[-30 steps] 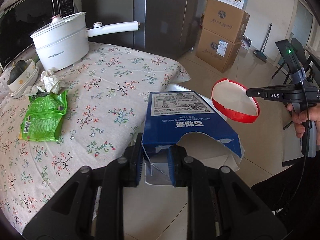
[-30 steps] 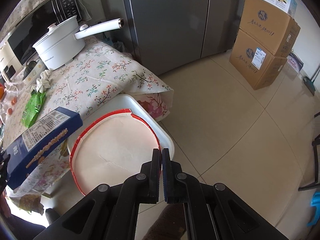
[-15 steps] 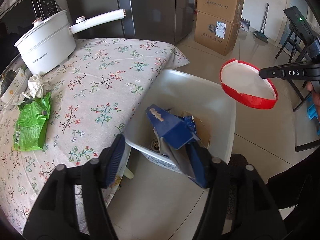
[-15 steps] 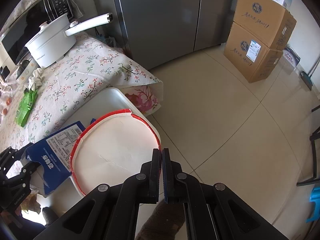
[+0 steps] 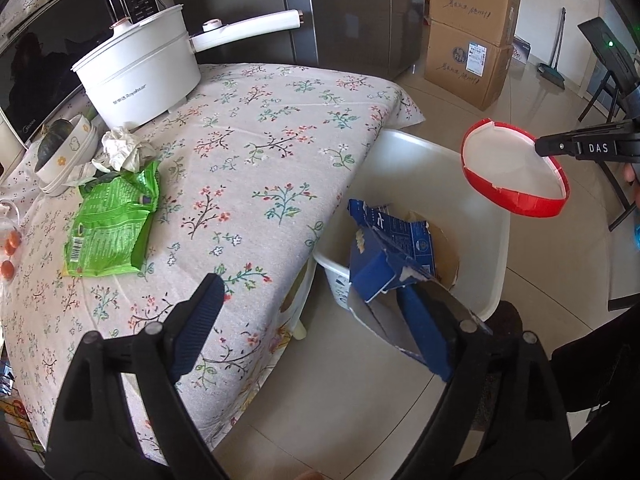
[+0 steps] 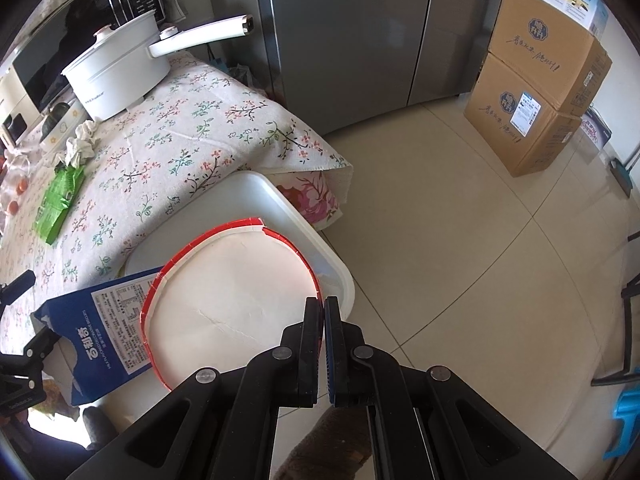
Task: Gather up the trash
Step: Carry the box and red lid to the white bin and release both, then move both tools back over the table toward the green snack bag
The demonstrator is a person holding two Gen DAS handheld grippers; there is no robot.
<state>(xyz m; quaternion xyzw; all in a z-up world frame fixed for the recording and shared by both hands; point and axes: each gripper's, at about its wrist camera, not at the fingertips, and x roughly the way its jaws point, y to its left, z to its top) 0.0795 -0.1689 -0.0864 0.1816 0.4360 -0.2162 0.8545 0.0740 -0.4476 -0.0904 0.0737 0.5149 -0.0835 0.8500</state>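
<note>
A white plastic bin [image 5: 472,200] stands on the floor beside the table; it also shows in the right wrist view [image 6: 280,208]. A torn blue biscuit box [image 5: 392,252] lies in the bin, leaning over its near rim [image 6: 104,332]. My left gripper [image 5: 316,316] is open just above the bin's near edge, with its right finger against the box. My right gripper [image 6: 322,312] is shut on the rim of a red-and-white paper lid [image 6: 232,300] and holds it above the bin [image 5: 516,168]. A green snack bag [image 5: 112,224] and crumpled tissue [image 5: 122,148] lie on the table.
The floral-clothed table [image 5: 248,168] also holds a white pot [image 5: 140,68], stacked bowls [image 5: 66,156] and small orange fruits [image 5: 12,242]. A microwave and a grey fridge [image 6: 352,32] stand behind. Cardboard boxes [image 6: 536,80] are stacked on the tiled floor.
My left gripper opened and let go of the blue box, which dropped into the bin. It then drew back toward the table. My right gripper kept holding the lid over the bin.
</note>
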